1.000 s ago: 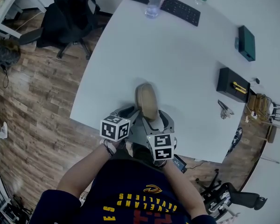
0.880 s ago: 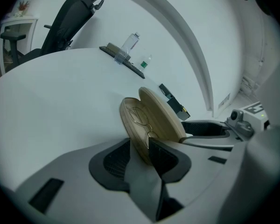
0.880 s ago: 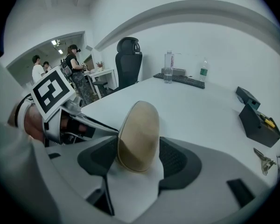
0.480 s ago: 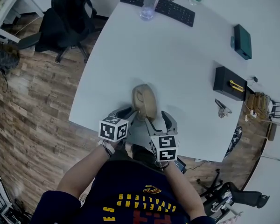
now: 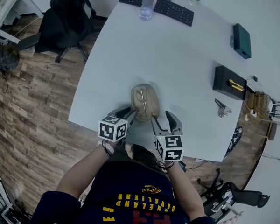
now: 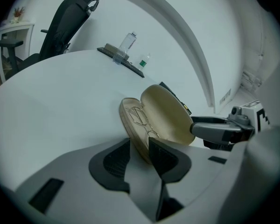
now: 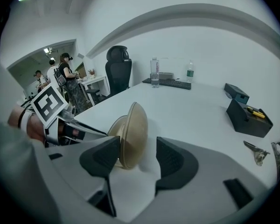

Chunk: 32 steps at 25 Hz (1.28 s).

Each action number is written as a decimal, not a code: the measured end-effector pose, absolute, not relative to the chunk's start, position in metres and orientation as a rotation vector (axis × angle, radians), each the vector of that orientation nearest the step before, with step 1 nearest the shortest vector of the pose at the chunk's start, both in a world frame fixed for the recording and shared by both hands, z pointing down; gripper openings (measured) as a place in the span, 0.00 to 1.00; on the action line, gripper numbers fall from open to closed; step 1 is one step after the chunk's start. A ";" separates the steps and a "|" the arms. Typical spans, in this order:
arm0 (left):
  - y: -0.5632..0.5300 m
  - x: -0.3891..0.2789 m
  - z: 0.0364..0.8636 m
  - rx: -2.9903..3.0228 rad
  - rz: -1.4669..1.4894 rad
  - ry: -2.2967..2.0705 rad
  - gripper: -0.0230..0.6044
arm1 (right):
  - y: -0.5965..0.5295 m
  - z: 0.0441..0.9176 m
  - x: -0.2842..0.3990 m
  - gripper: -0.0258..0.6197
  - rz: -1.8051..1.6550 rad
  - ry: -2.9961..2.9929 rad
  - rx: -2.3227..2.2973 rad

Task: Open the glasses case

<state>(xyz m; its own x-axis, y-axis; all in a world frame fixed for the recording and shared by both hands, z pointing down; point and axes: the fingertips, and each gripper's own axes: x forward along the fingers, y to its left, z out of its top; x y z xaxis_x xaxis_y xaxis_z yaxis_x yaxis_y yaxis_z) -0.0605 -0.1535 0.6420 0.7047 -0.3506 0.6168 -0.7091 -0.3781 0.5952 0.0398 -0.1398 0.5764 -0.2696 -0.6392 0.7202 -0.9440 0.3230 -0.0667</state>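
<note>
A tan glasses case (image 5: 143, 101) lies open on the white table (image 5: 186, 64), near its front edge. Wire-framed glasses (image 6: 142, 120) rest in its lower half, and the lid (image 6: 168, 115) stands up behind them. My left gripper (image 5: 132, 115) is shut on the rim of the lower half, which runs between its pads (image 6: 140, 148). My right gripper (image 5: 163, 120) is just right of the case. In the right gripper view its jaws (image 7: 136, 153) straddle the upright lid (image 7: 133, 132) and are closing; the right pad (image 7: 170, 160) stands apart from the lid.
A keyboard (image 5: 158, 4) and a water bottle (image 5: 148, 3) are at the table's far end. A teal box (image 5: 241, 41), a black box (image 5: 231, 83) and a small metal tool (image 5: 222, 108) lie to the right. An office chair (image 5: 65, 17) stands left of the table. People (image 7: 67, 80) stand in the background.
The case's lid has swung open, so the glasses inside now show. My right gripper has shifted to the right, away from the case. The left gripper has stayed put.
</note>
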 end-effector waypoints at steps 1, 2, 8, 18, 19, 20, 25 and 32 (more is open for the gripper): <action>-0.154 -0.061 0.642 1.994 0.497 -0.811 0.25 | -0.140 0.576 0.042 0.43 0.669 -2.003 1.394; -0.154 -0.061 0.642 1.996 0.503 -0.810 0.25 | -0.140 0.575 0.043 0.40 0.666 -2.002 1.399; -0.153 -0.063 0.642 2.002 0.539 -0.810 0.25 | -0.141 0.574 0.052 0.27 0.654 -1.986 1.430; -0.154 -0.061 0.642 2.008 0.571 -0.801 0.25 | -0.143 0.581 0.060 0.15 0.717 -1.978 1.458; -0.154 -0.060 0.642 2.008 0.572 -0.801 0.25 | -0.143 0.582 0.061 0.14 0.725 -1.977 1.462; -0.154 -0.060 0.642 2.008 0.574 -0.801 0.25 | -0.143 0.583 0.062 0.14 0.734 -1.974 1.467; -0.154 -0.061 0.642 2.009 0.580 -0.799 0.25 | -0.144 0.589 0.069 0.13 0.789 -1.963 1.488; -0.154 -0.061 0.642 2.006 0.581 -0.798 0.25 | -0.147 0.597 0.077 0.13 0.849 -1.949 1.520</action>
